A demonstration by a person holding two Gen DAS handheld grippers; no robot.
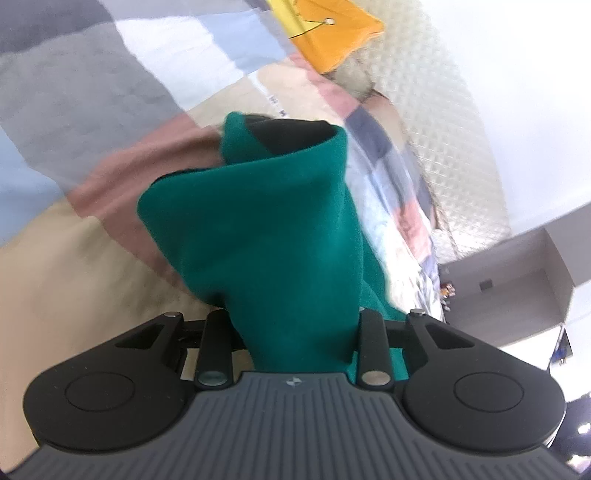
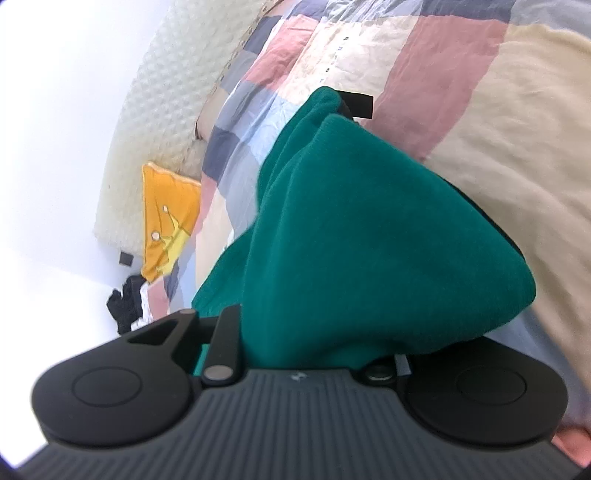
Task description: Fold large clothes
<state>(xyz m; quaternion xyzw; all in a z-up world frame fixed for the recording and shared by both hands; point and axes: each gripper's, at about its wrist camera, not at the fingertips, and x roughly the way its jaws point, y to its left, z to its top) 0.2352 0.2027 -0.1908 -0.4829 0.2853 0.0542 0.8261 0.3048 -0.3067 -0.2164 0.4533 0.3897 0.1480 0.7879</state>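
A teal green garment [image 1: 258, 236] is bunched between the jaws of my left gripper [image 1: 291, 147], which is shut on it. The cloth wraps over the fingers, and only a dark fingertip [image 1: 291, 134] peeks out at the top. The same green garment [image 2: 369, 229] hangs in a thick fold from my right gripper [image 2: 343, 114], also shut on it. There one black fingertip [image 2: 358, 104] shows above the cloth and the rest is covered. Both grips hold the cloth lifted above a patchwork bedspread [image 1: 92, 122].
The bedspread [image 2: 498, 129] in pink, beige, blue and grey blocks covers the bed below. An orange cushion [image 1: 332, 33], also in the right wrist view [image 2: 170, 218], lies by the quilted headboard [image 1: 436, 110]. Dark clothing [image 2: 125, 299] lies at the bed's edge by a white wall.
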